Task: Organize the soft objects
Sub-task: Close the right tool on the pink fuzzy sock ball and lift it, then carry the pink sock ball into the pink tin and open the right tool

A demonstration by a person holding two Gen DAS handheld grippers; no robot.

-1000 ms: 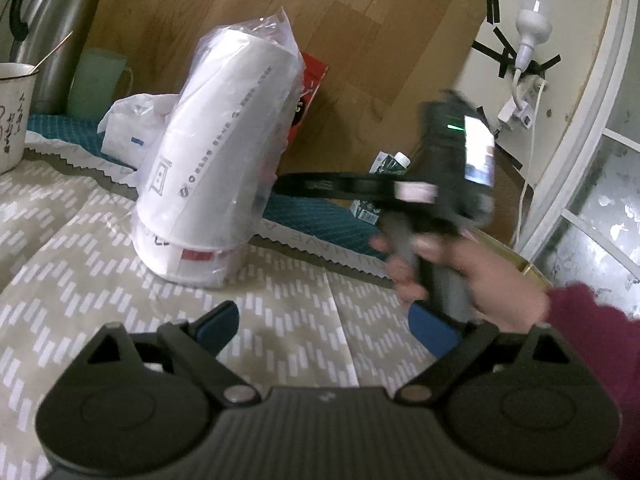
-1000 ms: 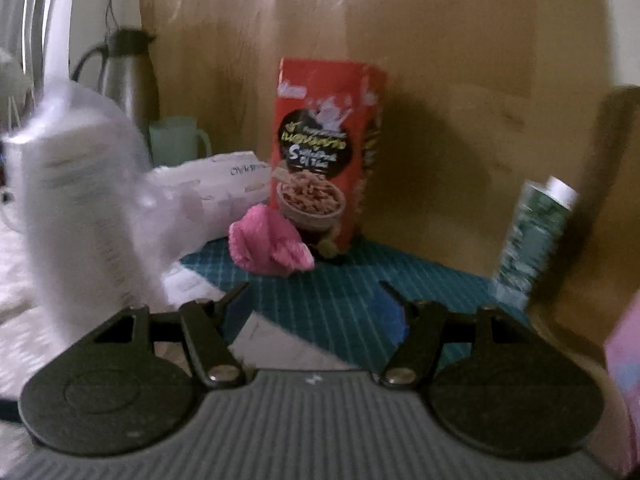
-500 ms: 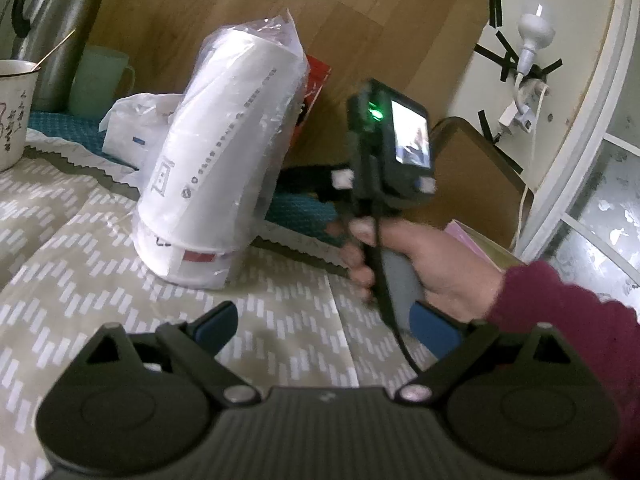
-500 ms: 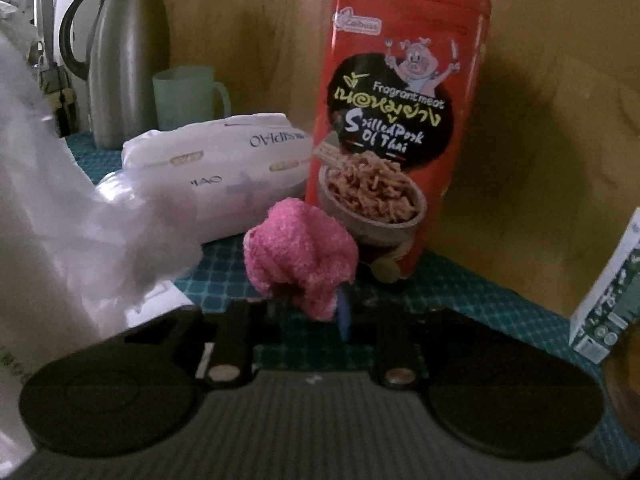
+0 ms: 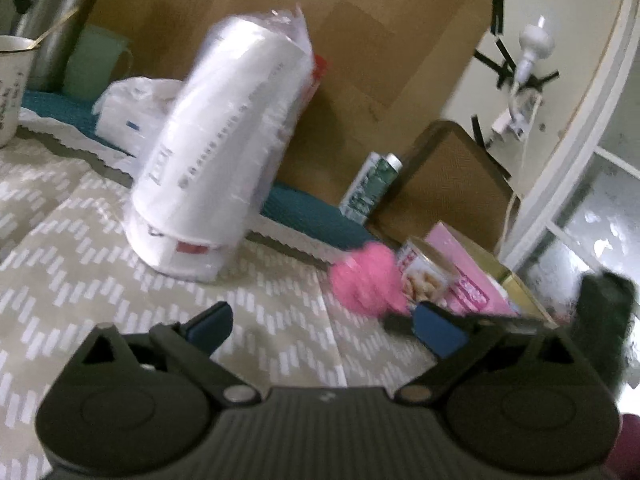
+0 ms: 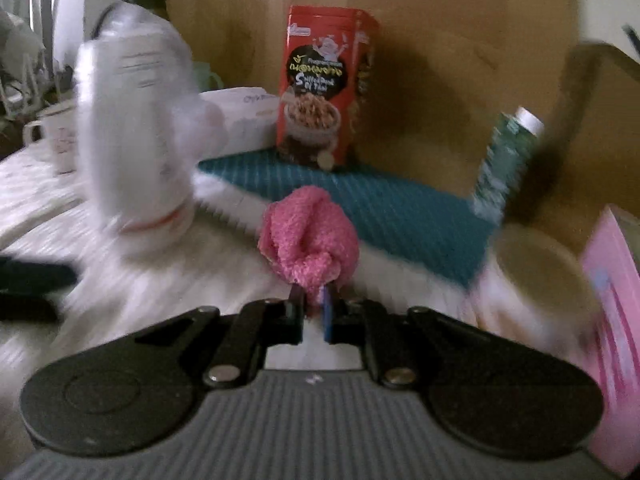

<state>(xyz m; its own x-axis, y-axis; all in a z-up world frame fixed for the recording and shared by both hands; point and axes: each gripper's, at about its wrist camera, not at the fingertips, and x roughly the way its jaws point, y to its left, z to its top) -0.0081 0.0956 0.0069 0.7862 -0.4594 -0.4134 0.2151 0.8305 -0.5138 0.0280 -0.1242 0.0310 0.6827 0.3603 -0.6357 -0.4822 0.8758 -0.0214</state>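
Observation:
My right gripper (image 6: 314,304) is shut on a fluffy pink soft ball (image 6: 310,236) and holds it above the patterned tablecloth (image 6: 224,264). The same pink ball (image 5: 366,284) shows at the right of the left wrist view, held at the tip of the right gripper's dark fingers (image 5: 398,325), just beyond my left gripper. My left gripper (image 5: 324,326) is open and empty over the tablecloth (image 5: 120,280). A tall white roll in clear plastic (image 5: 216,152) stands ahead of it, and also shows in the right wrist view (image 6: 132,144).
A red noodle box (image 6: 326,88), a white tissue pack (image 6: 240,116) and a green carton (image 6: 504,164) stand on a teal mat (image 6: 384,204) by the wooden board. A tin can (image 5: 428,276) and pink box (image 5: 468,276) lie right. A mug (image 5: 12,84) is at left.
My right gripper closed on the pink ball by the red box, then carried it back and to the right, over the tablecloth. The left gripper stayed open and barely moved.

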